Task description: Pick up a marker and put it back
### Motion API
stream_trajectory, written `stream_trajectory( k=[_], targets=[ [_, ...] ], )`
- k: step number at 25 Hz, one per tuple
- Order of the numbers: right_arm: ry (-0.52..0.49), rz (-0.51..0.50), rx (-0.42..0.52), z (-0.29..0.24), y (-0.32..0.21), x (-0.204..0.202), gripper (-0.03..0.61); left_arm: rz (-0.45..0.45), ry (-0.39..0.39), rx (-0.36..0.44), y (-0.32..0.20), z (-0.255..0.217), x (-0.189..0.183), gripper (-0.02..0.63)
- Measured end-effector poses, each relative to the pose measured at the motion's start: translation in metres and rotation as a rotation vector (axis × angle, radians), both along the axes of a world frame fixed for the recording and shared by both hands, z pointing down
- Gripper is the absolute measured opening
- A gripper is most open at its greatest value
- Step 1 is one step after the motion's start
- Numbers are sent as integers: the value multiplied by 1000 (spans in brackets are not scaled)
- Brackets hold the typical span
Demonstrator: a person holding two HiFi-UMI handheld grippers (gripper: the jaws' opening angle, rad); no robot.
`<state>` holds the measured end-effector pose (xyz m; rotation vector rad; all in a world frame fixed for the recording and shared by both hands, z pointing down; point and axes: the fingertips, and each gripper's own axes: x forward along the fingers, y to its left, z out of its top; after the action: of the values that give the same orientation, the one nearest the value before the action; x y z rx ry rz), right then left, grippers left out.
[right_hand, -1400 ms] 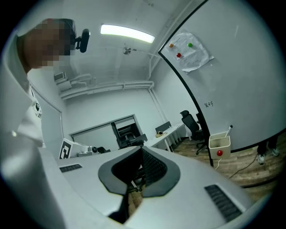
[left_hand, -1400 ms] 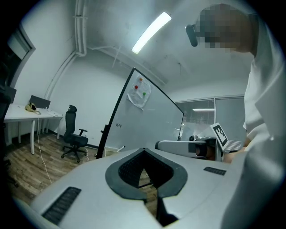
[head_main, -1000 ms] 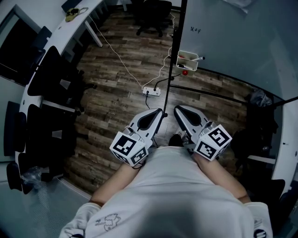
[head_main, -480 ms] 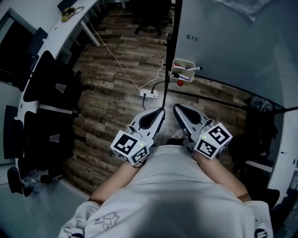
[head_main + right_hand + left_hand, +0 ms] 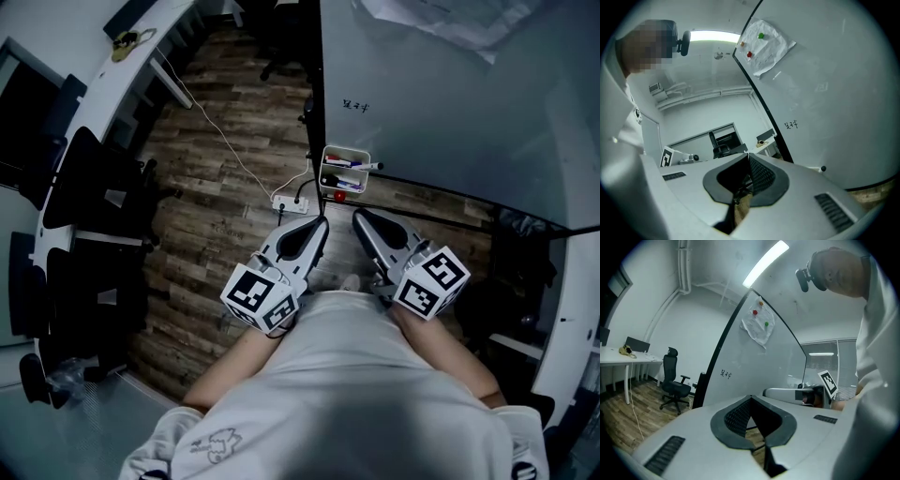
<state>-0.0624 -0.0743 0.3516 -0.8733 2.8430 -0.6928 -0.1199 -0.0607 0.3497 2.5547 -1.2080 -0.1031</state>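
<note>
One whiteboard stood ahead of the person. Both the left gripper and the right gripper were held near the body, well apart from the board, each with its jaws closed tip to tip on nothing. The small white tray hung near the board's lower left corner, and a marker overhung its right rim. The reaching gripper should probably open first, cross that barrel squarely, and close at mid-length without jarring the tray.
</note>
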Motion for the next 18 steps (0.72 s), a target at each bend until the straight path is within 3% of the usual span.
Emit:
stream_trajectory(
  k=[18],
  targets=[
    [-16, 120, 5, -2, -36, 44, 12, 109, -19, 11, -41, -4, 38, 5]
  ],
)
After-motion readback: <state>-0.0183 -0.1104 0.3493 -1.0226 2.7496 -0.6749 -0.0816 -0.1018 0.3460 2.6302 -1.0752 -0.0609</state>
